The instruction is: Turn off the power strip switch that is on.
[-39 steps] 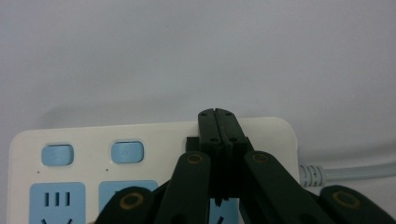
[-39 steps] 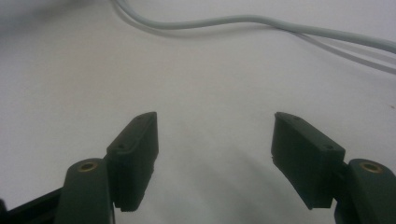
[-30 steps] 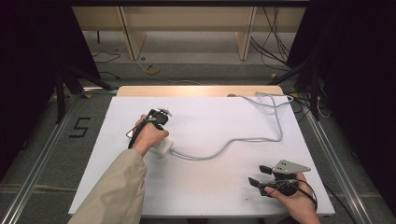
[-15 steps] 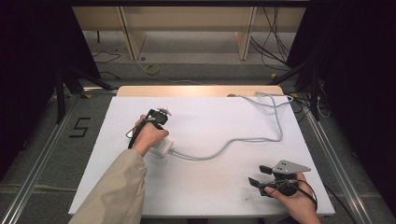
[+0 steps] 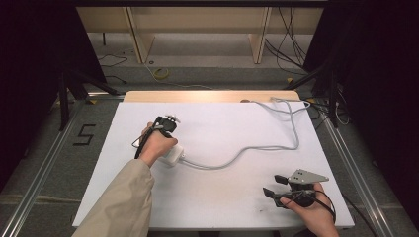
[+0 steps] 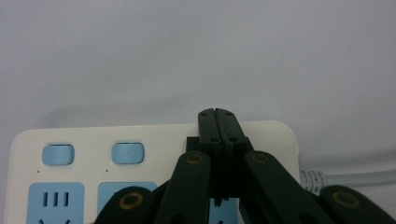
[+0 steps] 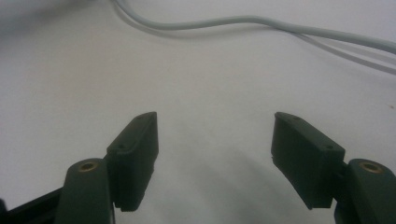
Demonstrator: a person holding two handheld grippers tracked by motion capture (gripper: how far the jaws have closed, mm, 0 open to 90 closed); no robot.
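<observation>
A white power strip [image 6: 154,140] with two pale blue buttons [image 6: 127,153] and blue socket faces lies on the white table [image 5: 222,123]. My left gripper [image 6: 218,116] is shut with nothing between its jaws. It points down at the strip, tips over the strip's far edge, right of the buttons. In the high view a hand holds that left gripper [image 5: 163,126] over the power strip [image 5: 173,155] at the table's left middle. My right gripper [image 7: 215,135] stands open over bare table. The high view has that right gripper [image 5: 274,185] near the front right corner.
The strip's grey cable [image 5: 247,148] snakes right across the table, then back to the far right corner. The same cable [image 7: 243,21] crosses the top of the right gripper view. A beige sleeve [image 5: 118,202] reaches in from the bottom left.
</observation>
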